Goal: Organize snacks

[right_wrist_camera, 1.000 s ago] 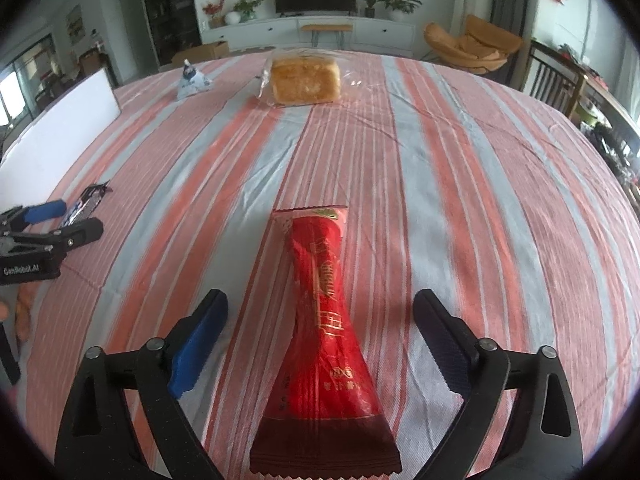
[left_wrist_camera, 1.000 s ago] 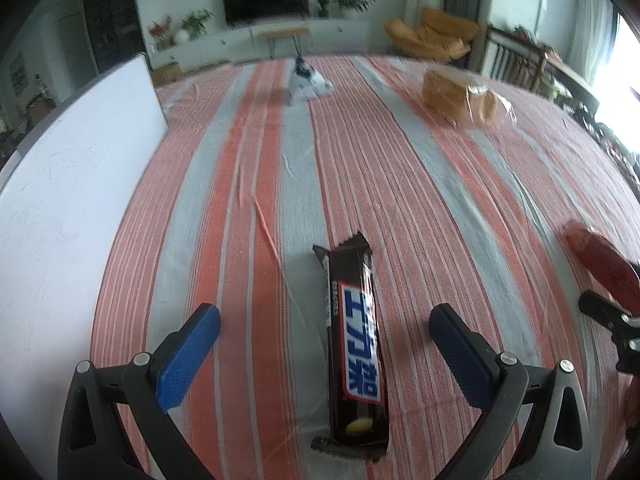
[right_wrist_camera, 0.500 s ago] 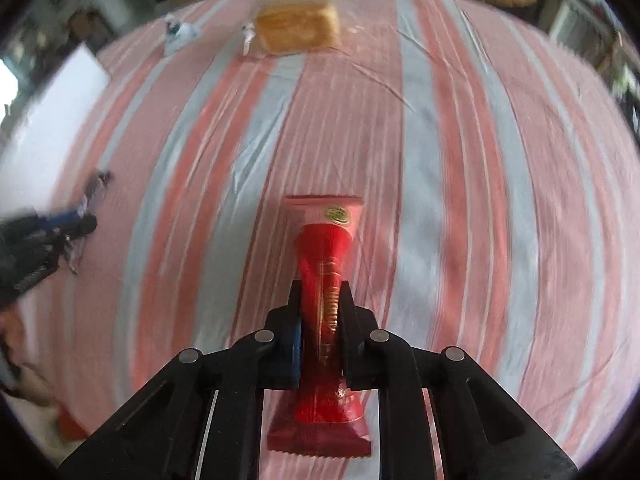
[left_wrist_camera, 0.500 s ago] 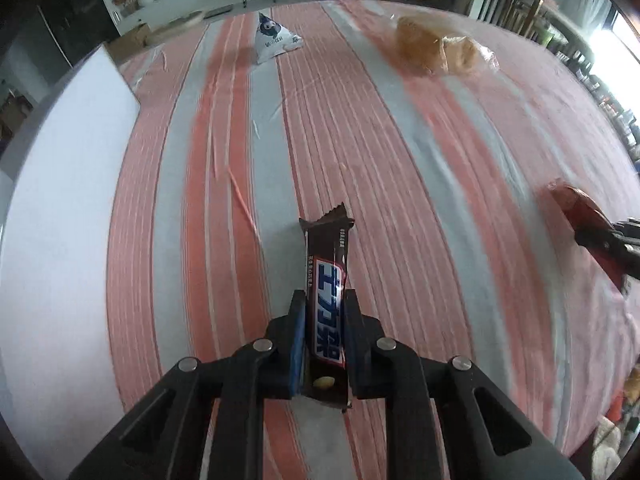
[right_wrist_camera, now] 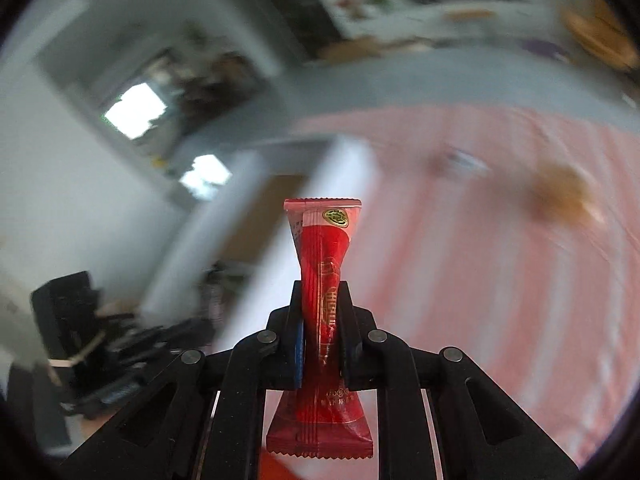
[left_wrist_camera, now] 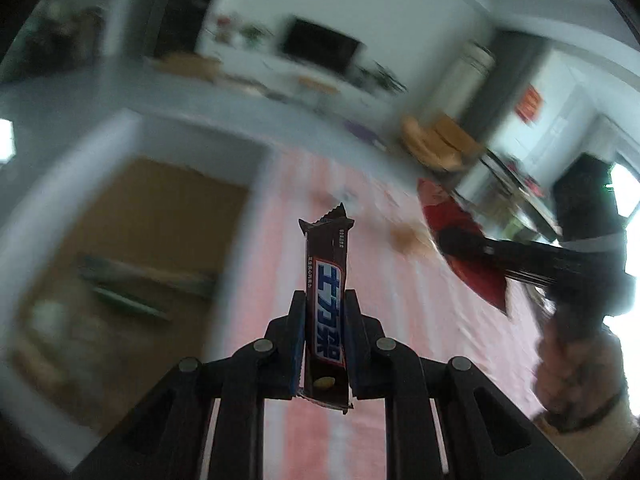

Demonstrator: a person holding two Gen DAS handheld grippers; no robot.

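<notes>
Left gripper [left_wrist_camera: 323,322] clenched on chocolate bar [left_wrist_camera: 326,280], box [left_wrist_camera: 132,240] ahead-left. Right gripper [right_wrist_camera: 321,320] clenched on red packet [right_wrist_camera: 325,280], above striped cloth [right_wrist_camera: 480,260].

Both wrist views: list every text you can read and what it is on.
"士力架", white on a blue band: chocolate bar in the left tongs.
Small white print along the bar's edge and top: too small to read.
Gold seal and characters on the red packet in the right tongs: not legible.
Red wall sign: blurred.
</notes>
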